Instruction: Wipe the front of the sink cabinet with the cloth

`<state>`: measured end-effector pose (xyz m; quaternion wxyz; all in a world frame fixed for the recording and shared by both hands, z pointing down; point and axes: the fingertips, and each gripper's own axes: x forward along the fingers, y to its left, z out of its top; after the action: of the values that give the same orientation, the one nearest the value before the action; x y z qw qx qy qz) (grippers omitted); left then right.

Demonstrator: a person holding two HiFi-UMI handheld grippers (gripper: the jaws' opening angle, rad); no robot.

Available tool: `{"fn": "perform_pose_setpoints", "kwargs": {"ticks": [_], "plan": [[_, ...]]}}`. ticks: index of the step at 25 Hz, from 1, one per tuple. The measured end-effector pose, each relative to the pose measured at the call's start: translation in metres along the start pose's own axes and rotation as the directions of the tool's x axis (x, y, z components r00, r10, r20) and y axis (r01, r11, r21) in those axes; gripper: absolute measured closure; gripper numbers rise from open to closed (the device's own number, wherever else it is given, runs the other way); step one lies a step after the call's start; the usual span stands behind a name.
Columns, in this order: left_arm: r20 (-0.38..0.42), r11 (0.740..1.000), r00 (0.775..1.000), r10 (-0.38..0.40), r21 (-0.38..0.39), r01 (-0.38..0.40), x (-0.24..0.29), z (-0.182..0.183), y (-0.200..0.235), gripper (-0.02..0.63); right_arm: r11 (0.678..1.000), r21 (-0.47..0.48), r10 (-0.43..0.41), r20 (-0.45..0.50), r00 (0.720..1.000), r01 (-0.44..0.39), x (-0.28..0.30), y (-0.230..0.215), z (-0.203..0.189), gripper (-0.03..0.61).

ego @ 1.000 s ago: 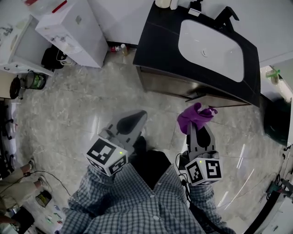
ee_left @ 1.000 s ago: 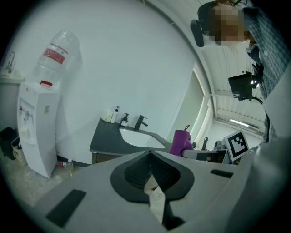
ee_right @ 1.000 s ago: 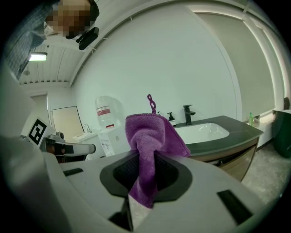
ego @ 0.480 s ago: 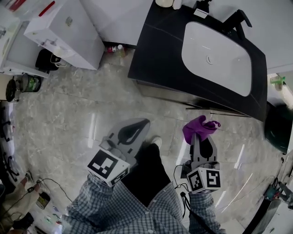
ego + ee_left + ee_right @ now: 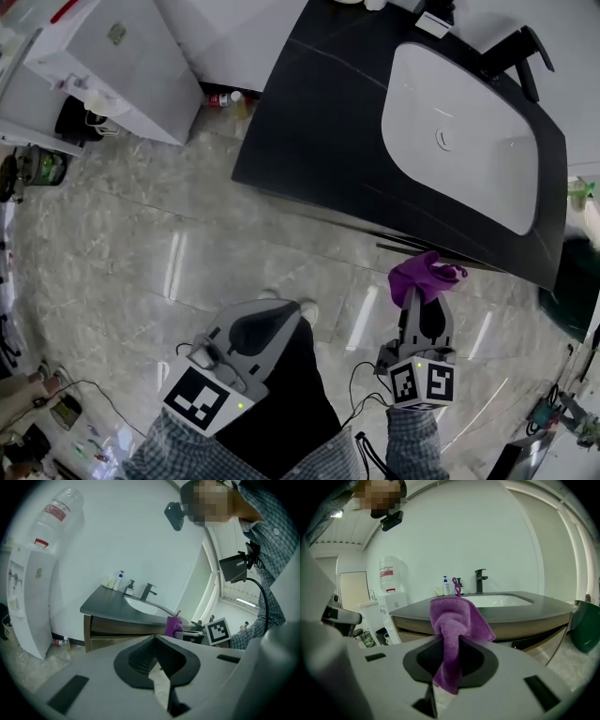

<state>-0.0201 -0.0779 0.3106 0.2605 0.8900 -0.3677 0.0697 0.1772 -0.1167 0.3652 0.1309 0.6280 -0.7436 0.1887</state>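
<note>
the right gripper (image 5: 422, 302) has its jaws closed on a purple cloth (image 5: 420, 275); the cloth is pinched near its middle, so one bunched part stands up above the jaw tips and a shorter tail hangs down through the dark opening behind them. in the head view the cloth sits just below the front edge of the black countertop (image 5: 319, 122), toward the cabinet's right end, under the white basin (image 5: 459, 131). in the right gripper view the wooden front of the sink cabinet (image 5: 520, 631) lies straight ahead of the jaws and close by, but whether the cloth touches it cannot be told

the left gripper (image 5: 277, 319) is held lower and to the left, well apart from the cabinet, over the marble floor (image 5: 141, 244). its jaws are together, with only a thin slit between them and nothing in it. its view looks across at the cabinet from the side and takes in the cloth and the marker cube of the other gripper

a black faucet (image 5: 518, 52) stands at the back of the basin, and a soap bottle (image 5: 446, 587) stands at the back of the countertop beside it. a white water dispenser (image 5: 103, 66) stands to the left of the cabinet, with a small bottle (image 5: 220, 97) lying on the floor between the two. a green bin (image 5: 587, 625) stands at the cabinet's right
</note>
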Motion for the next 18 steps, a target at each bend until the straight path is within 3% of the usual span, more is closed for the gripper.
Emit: {"fn": "perform_pose_setpoints", "kwargs": {"ticks": [7, 18], "plan": [[-0.016, 0.998, 1.000, 0.025, -0.061, -0.026, 0.013, -0.034, 0.020, 0.603, 0.996, 0.014, -0.094, 0.034, 0.995, 0.093, 0.025, -0.033, -0.023, 0.506], [0.011, 0.997, 0.999, 0.043, -0.072, -0.042, 0.020, -0.051, 0.038, 0.603, 0.978, 0.040, -0.207, 0.074, 0.976, 0.205, 0.048, -0.060, -0.027, 0.505]]}}
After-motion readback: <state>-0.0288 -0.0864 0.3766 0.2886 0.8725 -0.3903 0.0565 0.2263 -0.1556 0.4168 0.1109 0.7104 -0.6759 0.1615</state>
